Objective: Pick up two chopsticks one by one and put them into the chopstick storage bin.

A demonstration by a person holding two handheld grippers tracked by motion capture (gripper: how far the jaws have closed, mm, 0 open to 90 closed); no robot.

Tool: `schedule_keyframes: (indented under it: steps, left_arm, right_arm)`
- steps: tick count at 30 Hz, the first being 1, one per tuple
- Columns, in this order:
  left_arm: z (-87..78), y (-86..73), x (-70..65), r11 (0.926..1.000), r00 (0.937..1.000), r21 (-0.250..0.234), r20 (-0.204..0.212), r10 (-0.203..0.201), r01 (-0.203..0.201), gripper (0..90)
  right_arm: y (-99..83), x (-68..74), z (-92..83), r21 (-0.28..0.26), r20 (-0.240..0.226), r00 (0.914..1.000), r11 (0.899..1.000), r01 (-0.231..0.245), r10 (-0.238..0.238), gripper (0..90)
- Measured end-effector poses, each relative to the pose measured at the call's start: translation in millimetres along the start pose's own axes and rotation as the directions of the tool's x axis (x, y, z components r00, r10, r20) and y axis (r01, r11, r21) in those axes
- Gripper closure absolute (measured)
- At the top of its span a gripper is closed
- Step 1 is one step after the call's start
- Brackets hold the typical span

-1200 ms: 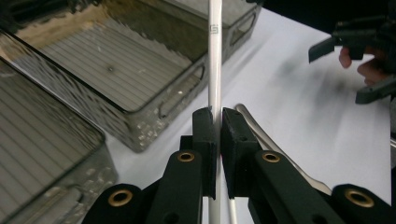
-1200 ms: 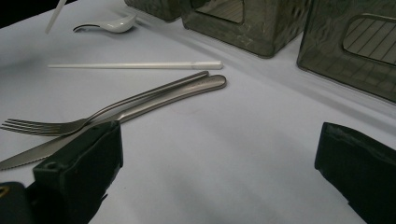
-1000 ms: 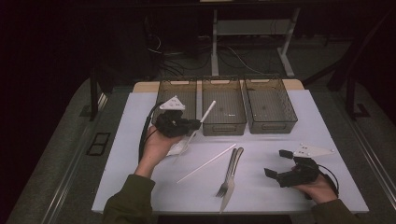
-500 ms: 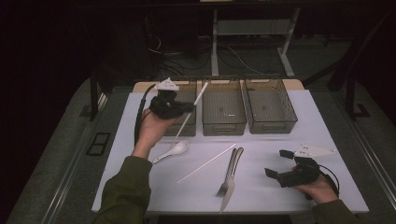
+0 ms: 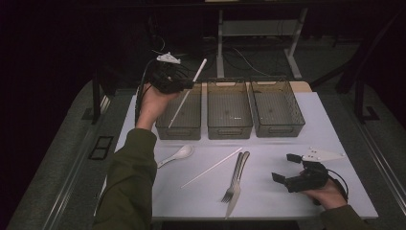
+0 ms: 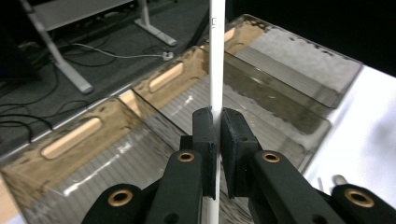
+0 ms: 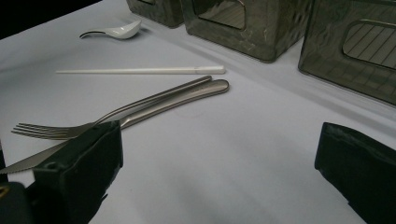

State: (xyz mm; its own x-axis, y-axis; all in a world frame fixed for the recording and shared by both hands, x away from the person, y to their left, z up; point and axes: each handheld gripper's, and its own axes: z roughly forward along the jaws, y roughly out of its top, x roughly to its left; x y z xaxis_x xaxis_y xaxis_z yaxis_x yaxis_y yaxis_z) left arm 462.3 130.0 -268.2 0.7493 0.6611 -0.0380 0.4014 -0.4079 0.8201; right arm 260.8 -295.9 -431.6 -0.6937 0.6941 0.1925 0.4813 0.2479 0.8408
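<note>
**Chopstick lifted over the left-hand bin**

Lifted away from the surface [image 5: 287, 139] since the earlier frames, the left tool [image 5: 187, 85] has carried the long white plastic chopstick [image 5: 187, 94] up and away from the person, to above the left-hand smoked-plastic bin [image 5: 179, 132]; the right tool [image 5: 286, 168] has not shifted.

High view: the left tool is clenched on the chopstick, which slants from above the tool down below it into the bin's airspace. Just beyond that bin to the tool's right stand the middle smoked-plastic bin [image 5: 230, 132] and the right-hand smoked-plastic bin [image 5: 277, 129]; all three look empty. Well behind the left tool, nearer the person, lie a white ceramic soup spoon [image 5: 177, 155], a second white chopstick [image 5: 211, 167], a steel fork [image 5: 234, 178] and a steel knife [image 5: 238, 189]. The right tool rests released, its jaws apart, just right of the knife.

Left gripper view: the jaws pinch the chopstick [image 6: 216, 70] near its middle, the bin [image 6: 93, 154] directly beyond and beneath them.

Right gripper view: the jaws stand wide with nothing between them; ahead lie the fork [image 7: 60, 129] and knife [image 7: 187, 97], then the second chopstick [image 7: 140, 71], with the spoon [image 7: 116, 30] farthest.

By my judgement the sorting has barely begun: one chopstick is about to be dropped, and four pieces still wait.
</note>
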Motion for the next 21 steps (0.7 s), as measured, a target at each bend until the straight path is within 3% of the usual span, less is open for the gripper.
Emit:
schedule_keyframes:
  steps: [6, 8, 21]
  left_arm:
    - [5.0, -3.5, 15.1, 1.0000, 0.9981, 0.007, -0.062, 0.003, -0.002, 84.1]
    - [9.2, -9.1, 19.2, 0.9997, 0.9971, -0.014, -0.074, -0.019, 0.018, 84.1]
    - [25.8, -52.3, 42.2, 0.9958, 0.9895, 0.050, -0.126, -0.070, 0.077, 84.0]
  right_arm:
    - [0.0, 0.1, -0.1, -0.002, -0.002, 1.0000, 1.000, -0.002, 0.002, 1.1]
    - [0.1, -0.1, 0.0, -0.001, -0.003, 1.0000, 1.000, -0.004, 0.004, 1.1]
    - [0.1, -0.3, -0.1, -0.003, -0.005, 0.9999, 1.000, -0.009, 0.009, 1.1]
